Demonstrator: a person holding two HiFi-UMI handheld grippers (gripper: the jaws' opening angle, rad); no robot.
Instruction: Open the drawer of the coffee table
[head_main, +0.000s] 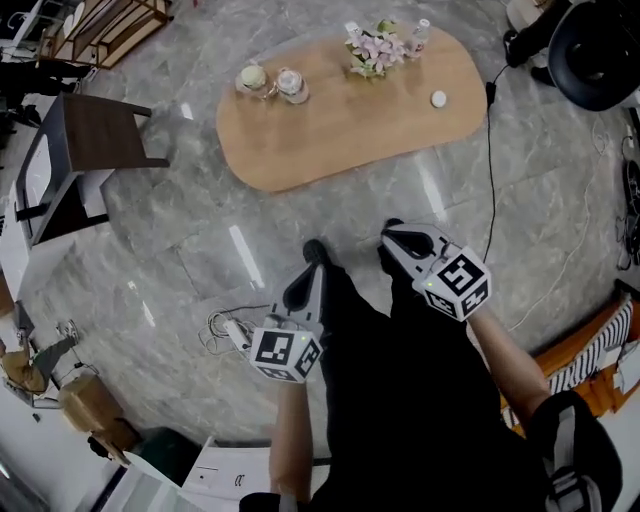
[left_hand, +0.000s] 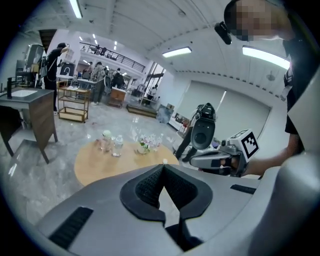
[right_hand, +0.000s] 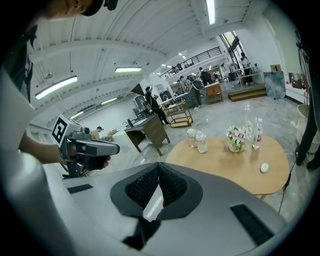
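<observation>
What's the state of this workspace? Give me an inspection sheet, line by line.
Surface: oval wooden coffee table on grey stone floor.
Job's things: drawer not visible in any view.
Clutter: glass jars, flower vase, bottle and small white object on the tabletop.
Grippers: left gripper and right gripper both shut, empty, short of the table.
Cables: black cable from the table's right end; white cable coil on the floor.
Surroundings: dark desk, wooden shelf, black chair; people in the distance.
</observation>
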